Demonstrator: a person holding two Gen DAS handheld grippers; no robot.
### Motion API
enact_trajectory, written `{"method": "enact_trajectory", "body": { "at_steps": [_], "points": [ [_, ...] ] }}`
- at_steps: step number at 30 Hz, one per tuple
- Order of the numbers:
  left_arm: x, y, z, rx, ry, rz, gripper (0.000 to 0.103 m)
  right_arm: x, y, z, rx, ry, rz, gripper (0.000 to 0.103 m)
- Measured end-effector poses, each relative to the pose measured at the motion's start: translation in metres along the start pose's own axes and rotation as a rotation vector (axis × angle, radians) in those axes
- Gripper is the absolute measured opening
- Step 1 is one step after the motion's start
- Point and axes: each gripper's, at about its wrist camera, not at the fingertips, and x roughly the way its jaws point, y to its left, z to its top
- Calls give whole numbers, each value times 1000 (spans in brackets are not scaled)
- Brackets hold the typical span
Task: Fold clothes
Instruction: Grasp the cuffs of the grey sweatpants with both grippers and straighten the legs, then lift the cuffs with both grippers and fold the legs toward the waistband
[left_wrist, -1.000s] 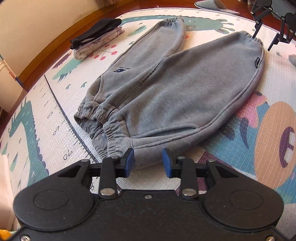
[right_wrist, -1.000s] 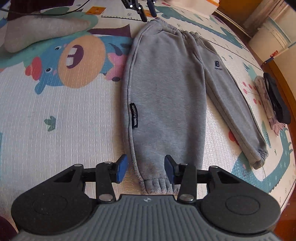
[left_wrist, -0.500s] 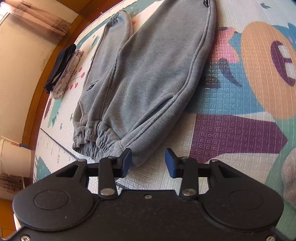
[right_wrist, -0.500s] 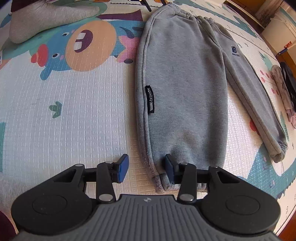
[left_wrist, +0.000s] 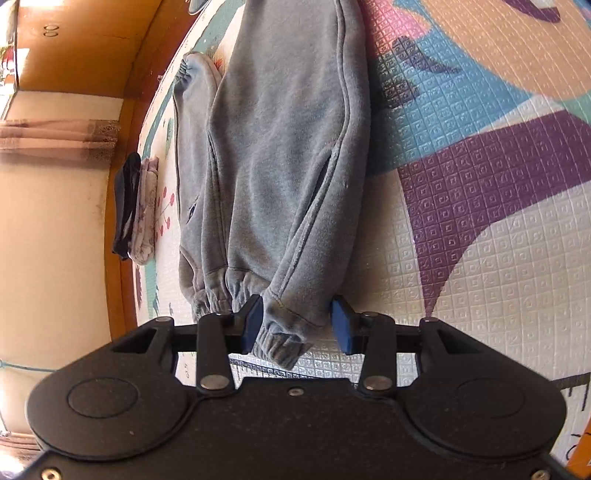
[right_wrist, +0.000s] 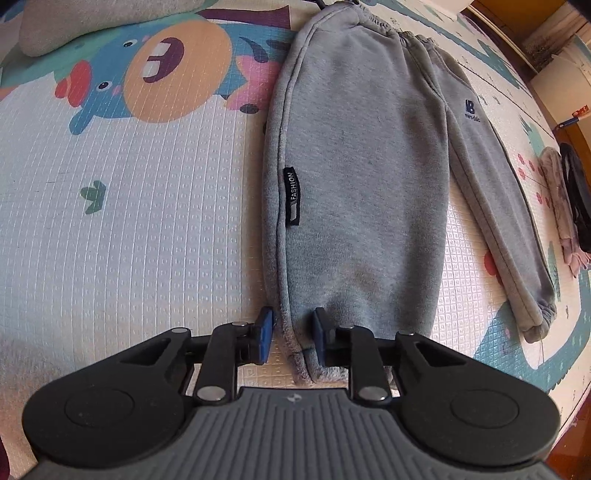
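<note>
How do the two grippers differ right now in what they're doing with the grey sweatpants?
The left gripper straddles the elastic waistband corner; the right gripper straddles a leg cuff at the other end of the grey sweatpants. The left jaws stand wider apart, with a gap beside the fabric; the right jaws sit narrower, close against the cuff. Both are open around cloth, neither visibly clamped, on the play mat.

Bright daylight, soft shadows, fisheye-warped edges

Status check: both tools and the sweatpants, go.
Left tool open, straddling waistband corner of grey sweatpants. Right tool open, straddling the leg cuff. Neither clamped. Sweatpants flat on play mat; nothing in the way.
</note>
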Motion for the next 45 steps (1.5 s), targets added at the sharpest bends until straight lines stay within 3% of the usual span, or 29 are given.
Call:
{"method": "enact_trajectory", "body": {
  "at_steps": [4,6,7,10,15,19,30,35,39,45],
  "points": [
    [7,-2,-2,53,-21,8,38,-1,4,-2,18,6,-12,24],
    [5,3,-1,33,3,-11,17,-1,3,-2,44,10,-1,20],
    [1,3,2,9,7,-3,15,-1,-2,0,65,10,9,14],
    [-11,5,8,-61,20,22,13,-11,-13,-1,129,-5,58,12],
    [-40,24,17,-251,0,-2,13,-43,-28,-11,226,-58,142,12],
    [-54,44,17,-366,-27,-16,13,-65,-55,-21,264,-75,119,12],
    [-52,119,-13,-868,-65,-13,13,-111,-159,-13,376,-163,-30,11],
    [-25,143,-31,-1068,-61,-51,13,-106,-210,-13,432,-187,-67,11],
    [-1,153,-45,-1189,-51,-106,13,-82,-257,-16,503,-180,-41,11],
    [23,162,-56,-1293,-43,-135,13,-44,-307,-16,567,-147,-18,11]
  ]
}}
